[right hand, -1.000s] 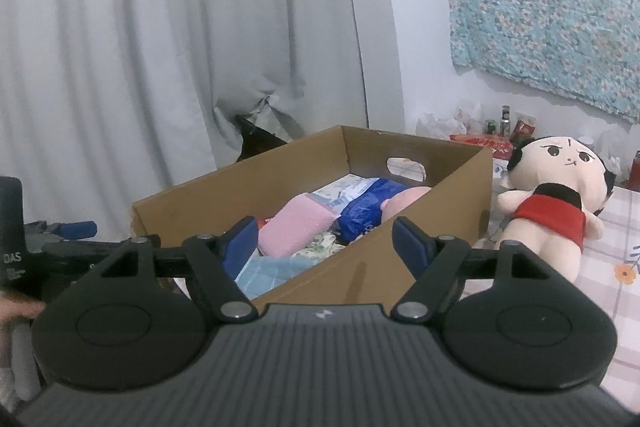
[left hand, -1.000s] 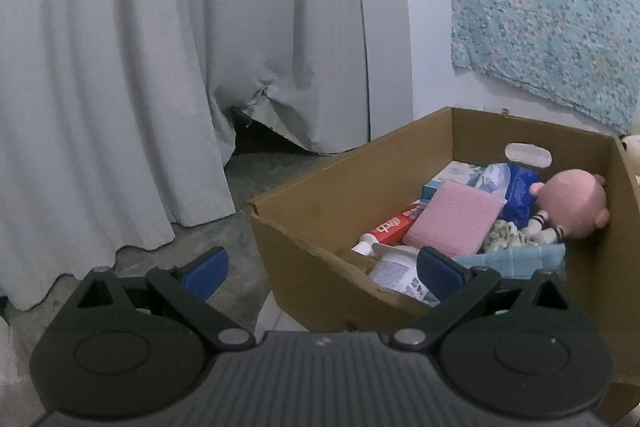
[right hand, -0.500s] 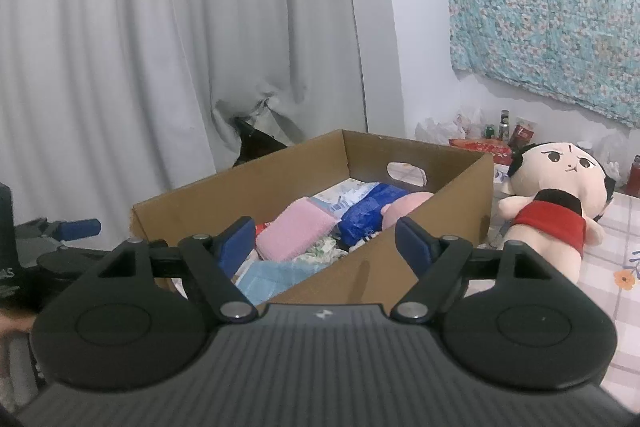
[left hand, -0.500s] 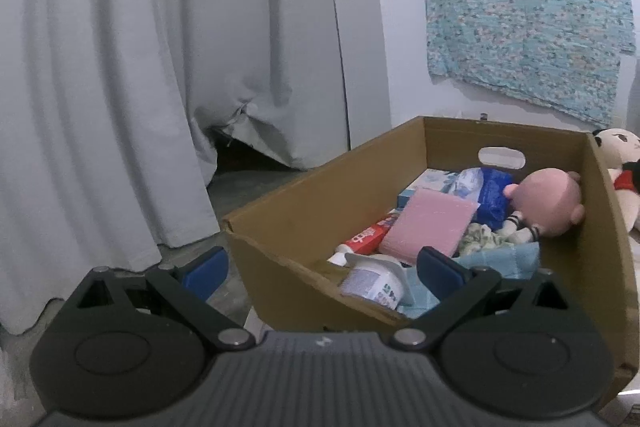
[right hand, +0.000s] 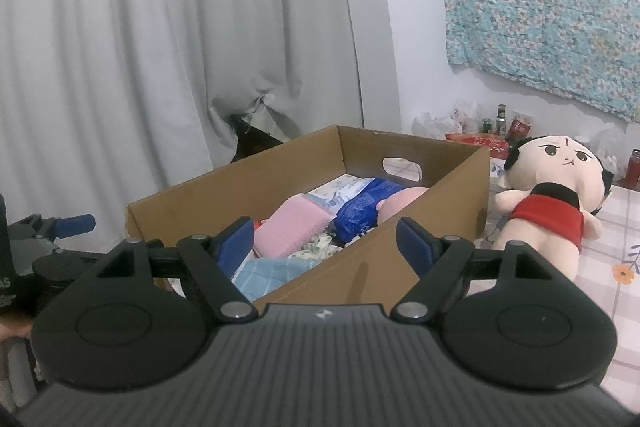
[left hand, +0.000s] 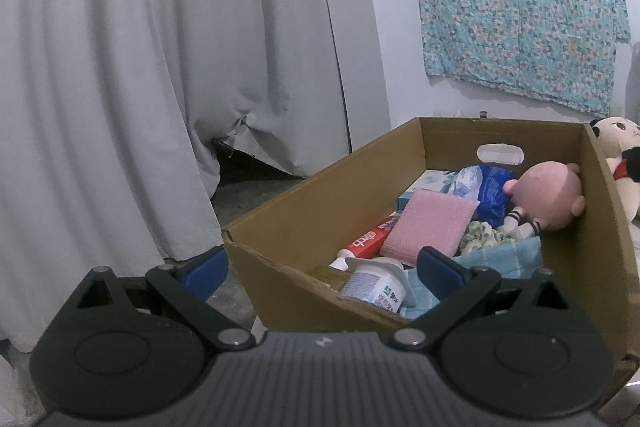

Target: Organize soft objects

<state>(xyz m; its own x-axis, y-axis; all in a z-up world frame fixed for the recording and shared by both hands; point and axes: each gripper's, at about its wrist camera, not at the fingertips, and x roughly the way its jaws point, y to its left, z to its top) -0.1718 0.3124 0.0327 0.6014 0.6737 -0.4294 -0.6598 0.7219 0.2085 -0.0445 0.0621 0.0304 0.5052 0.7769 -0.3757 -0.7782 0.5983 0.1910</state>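
Observation:
A cardboard box (left hand: 352, 195) (right hand: 440, 211) holds a pink plush doll (left hand: 548, 199), a pink sponge (left hand: 428, 223) (right hand: 288, 231), a light blue cloth (left hand: 504, 259) (right hand: 272, 271), a blue packet (left hand: 492, 191) (right hand: 360, 211), a toothpaste tube (left hand: 368, 239) and a white jar (left hand: 376, 287). A plush doll in a red top (right hand: 556, 199) lies on the table right of the box; it also shows in the left wrist view (left hand: 616, 155). My left gripper (left hand: 322, 273) is open and empty at the box's near end. My right gripper (right hand: 326, 241) is open and empty above the box's near wall.
Grey curtains (left hand: 160, 67) hang behind and left of the box. A floral cloth (left hand: 520, 11) hangs on the wall. Bottles and bags (right hand: 488, 131) stand at the back of the checked tablecloth (right hand: 624, 259). The left gripper's body (right hand: 36, 247) shows at the far left.
The left gripper has swung right, bringing the box's inside and the red-top doll more into view. The right gripper has risen slightly. Both stay open.

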